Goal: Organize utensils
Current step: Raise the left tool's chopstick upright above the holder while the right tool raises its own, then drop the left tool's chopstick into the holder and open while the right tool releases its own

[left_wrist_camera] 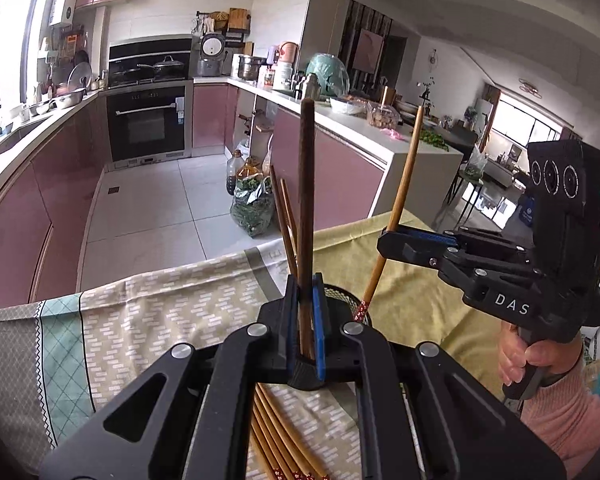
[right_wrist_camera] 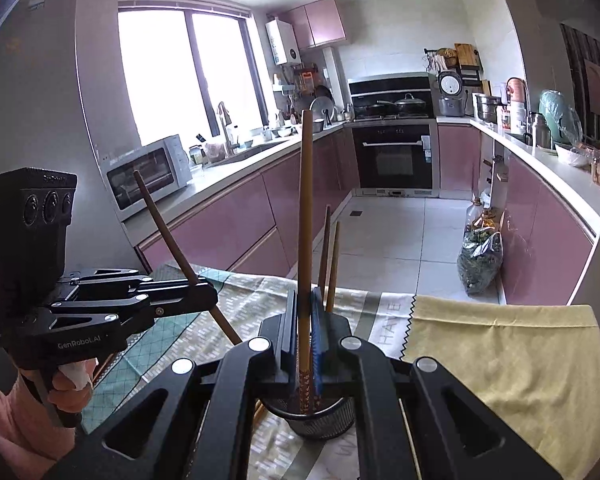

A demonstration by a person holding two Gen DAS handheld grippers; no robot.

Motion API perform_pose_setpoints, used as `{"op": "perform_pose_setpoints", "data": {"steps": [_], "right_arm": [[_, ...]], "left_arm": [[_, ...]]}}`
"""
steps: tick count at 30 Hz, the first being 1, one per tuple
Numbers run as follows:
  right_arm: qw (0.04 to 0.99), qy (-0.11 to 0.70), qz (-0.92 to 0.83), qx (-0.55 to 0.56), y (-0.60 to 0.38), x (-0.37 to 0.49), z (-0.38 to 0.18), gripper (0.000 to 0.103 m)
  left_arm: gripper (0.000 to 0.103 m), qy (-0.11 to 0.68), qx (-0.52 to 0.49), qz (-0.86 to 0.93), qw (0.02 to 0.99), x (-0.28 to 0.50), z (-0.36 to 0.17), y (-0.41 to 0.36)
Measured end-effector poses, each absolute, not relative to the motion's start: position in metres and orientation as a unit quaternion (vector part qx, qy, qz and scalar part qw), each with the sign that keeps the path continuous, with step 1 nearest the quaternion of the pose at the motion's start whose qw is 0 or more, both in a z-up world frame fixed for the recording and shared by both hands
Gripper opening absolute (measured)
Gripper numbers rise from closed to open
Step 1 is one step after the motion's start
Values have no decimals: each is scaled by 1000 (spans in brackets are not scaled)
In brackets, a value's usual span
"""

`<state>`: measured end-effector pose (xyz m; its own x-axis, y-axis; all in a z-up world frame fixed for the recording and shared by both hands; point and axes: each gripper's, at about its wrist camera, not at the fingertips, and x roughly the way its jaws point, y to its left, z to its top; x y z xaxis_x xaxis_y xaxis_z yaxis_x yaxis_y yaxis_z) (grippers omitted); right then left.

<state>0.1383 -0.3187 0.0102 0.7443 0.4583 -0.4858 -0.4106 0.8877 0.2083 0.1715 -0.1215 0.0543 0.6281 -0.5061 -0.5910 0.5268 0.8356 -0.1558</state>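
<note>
The left gripper [left_wrist_camera: 305,320] is clamped on a dark brown chopstick [left_wrist_camera: 306,208] standing nearly upright. The right gripper [right_wrist_camera: 303,332] pinches a lighter bamboo chopstick [right_wrist_camera: 305,220], its patterned end over the black mesh holder [right_wrist_camera: 320,416] near the table's front edge. Two chopsticks [right_wrist_camera: 329,256] stand inside; more chopsticks [left_wrist_camera: 276,432] lie on the patterned cloth [left_wrist_camera: 148,320]
</note>
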Motion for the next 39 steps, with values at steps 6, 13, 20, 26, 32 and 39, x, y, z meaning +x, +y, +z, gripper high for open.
{"op": "perform_pose_setpoints", "data": {"steps": [6,13,20,26,32,39], "right_arm": [[916,324,234,33,-312,153,-12,6],[907,355,226,32,-308,169,-26,6],[909,353,216,50,-310,178,-30,9],[916,336,210,52,-313,167,-28,15],[922,306,231,47,-308,137,-18,25],[906,303,293,34,-286,94,-27,31]], "left_arm": [[7,364,29,-295,883,195,26,-126],[8,374,34,-298,877,217,19,-132],[21,387,31,-282,877,238,12,-143],[29,365,24,-259,894,230,11,-136],[39,324,25,-239,915,199,19,-111],[44,321,34,-220,920,162,2,-81]]}}
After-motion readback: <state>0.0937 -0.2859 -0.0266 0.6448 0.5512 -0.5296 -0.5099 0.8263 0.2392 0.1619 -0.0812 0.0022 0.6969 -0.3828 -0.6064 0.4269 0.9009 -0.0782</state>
